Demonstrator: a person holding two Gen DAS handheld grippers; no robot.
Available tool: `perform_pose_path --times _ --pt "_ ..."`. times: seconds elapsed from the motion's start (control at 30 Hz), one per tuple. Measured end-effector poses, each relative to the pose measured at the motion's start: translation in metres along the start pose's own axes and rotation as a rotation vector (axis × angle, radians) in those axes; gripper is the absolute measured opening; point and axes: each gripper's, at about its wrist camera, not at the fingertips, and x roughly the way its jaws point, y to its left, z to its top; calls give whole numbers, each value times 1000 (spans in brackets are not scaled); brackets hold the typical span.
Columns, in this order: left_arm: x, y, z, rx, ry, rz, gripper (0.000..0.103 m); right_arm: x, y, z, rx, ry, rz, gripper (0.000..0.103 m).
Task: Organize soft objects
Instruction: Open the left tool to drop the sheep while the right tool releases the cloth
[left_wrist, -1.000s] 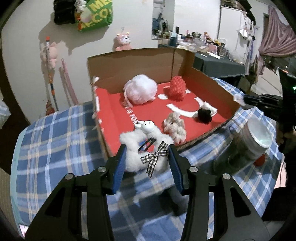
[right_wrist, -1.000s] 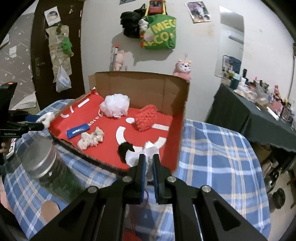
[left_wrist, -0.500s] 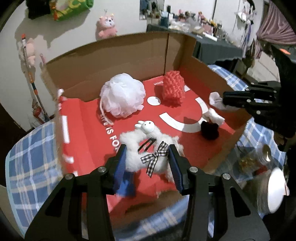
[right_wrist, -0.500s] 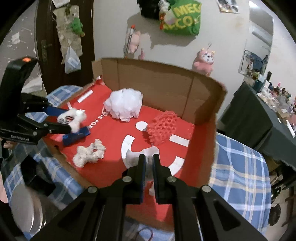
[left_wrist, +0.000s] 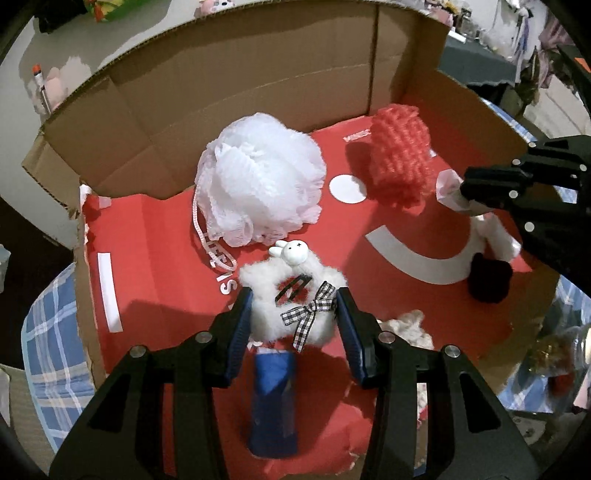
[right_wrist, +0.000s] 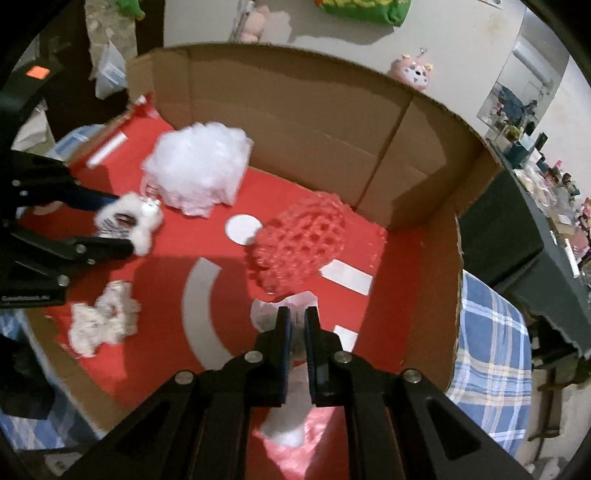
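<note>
My left gripper (left_wrist: 293, 308) is shut on a white fluffy scrunchie (left_wrist: 273, 317) with a small rabbit head and a checked bow, held over the red floor of the cardboard box (left_wrist: 258, 92). In the right wrist view that scrunchie (right_wrist: 127, 219) shows at the left, in the left gripper (right_wrist: 122, 229). My right gripper (right_wrist: 297, 328) is shut on a thin white cloth piece (right_wrist: 284, 306), above the box floor near the red knitted pouf (right_wrist: 299, 247). In the left wrist view the right gripper (left_wrist: 465, 192) enters from the right, with the cloth (left_wrist: 448, 188) at its tips.
Inside the box lie a white mesh bath pouf (left_wrist: 258, 177), a red knitted pouf (left_wrist: 399, 155), a black pompom (left_wrist: 487, 280), a cream fuzzy scrunchie (right_wrist: 103, 317) and a blue tube (left_wrist: 273, 402). A blue checked tablecloth (right_wrist: 491, 350) surrounds the box. A jar (left_wrist: 576, 350) stands at the right.
Both grippers have moved forward and down from the table's edge to over the box's red floor, each still carrying its item. The box now fills both views.
</note>
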Motion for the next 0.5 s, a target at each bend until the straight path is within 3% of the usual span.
perform_pose_path --times 0.5 --pt "17 2 2 -10 40 45 43 25 -5 8 -3 85 -77 9"
